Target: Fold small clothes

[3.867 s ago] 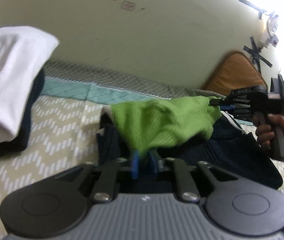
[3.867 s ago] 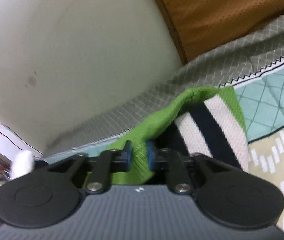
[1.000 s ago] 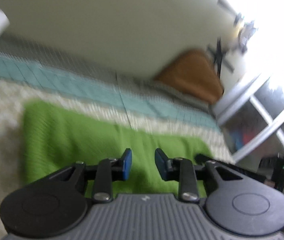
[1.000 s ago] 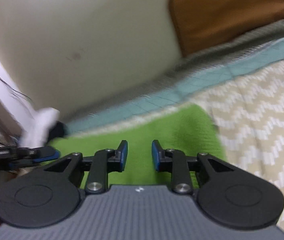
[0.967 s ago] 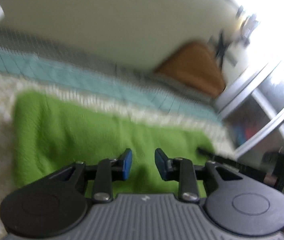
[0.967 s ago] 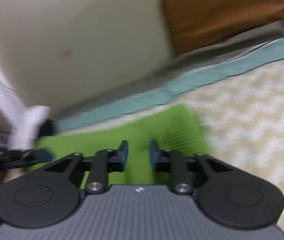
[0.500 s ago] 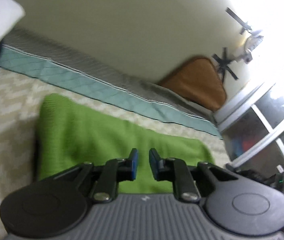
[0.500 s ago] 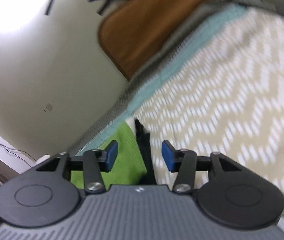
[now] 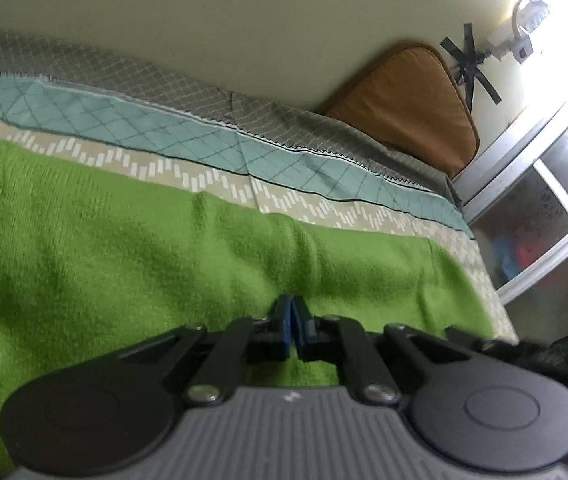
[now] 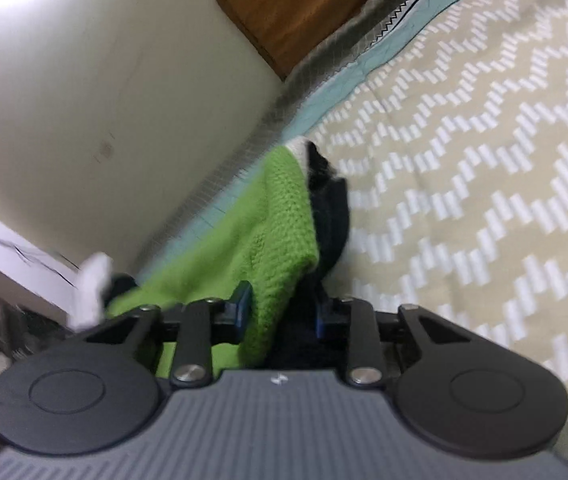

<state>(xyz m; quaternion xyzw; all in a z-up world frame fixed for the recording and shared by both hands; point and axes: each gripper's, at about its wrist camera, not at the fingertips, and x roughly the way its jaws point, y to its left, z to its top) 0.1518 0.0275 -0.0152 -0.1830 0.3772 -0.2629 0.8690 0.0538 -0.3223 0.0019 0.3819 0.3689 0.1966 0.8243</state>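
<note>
Your green sweater (image 9: 131,264) lies flat on the bed (image 10: 484,184), soft, light and floppy, so hold it by its thick edge, where your right gripper (image 10: 281,312) jaws just squeezed in around it, while your left gripper (image 9: 292,330) jaws look clenched empty.

Left claw (image 9: 292,316) closed over green knit garment (image 9: 123,248); bedspread (image 9: 304,204) beyond.

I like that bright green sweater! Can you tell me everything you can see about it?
The green sweater is a soft-looking knit lying spread out on the zigzag-patterned bedspread. Its top is plain green; at one end, white and dark navy parts peek out underneath. The right gripper has been closing around that end's thick edge. The left gripper is shut at the near edge; whether it pinches any knit is unclear.
</note>
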